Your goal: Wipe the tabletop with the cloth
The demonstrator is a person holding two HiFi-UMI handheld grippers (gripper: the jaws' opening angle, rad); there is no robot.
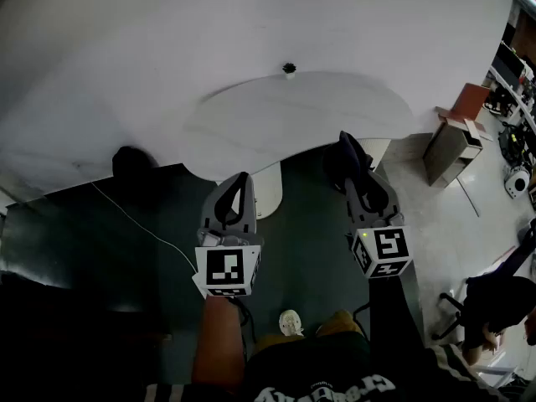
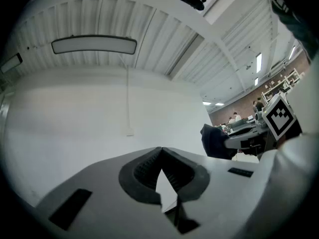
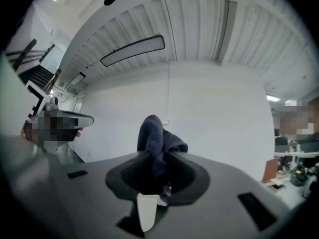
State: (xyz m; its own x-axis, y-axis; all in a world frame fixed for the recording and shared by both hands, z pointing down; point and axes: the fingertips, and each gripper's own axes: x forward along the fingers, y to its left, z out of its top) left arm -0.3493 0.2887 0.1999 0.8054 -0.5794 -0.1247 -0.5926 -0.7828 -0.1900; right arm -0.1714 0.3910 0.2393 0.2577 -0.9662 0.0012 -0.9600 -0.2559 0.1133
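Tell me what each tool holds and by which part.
Right tool: the dark cloth, pinched by a bunched fold, the rest sticking out past the jaws. Left tool: nothing, jaws together.
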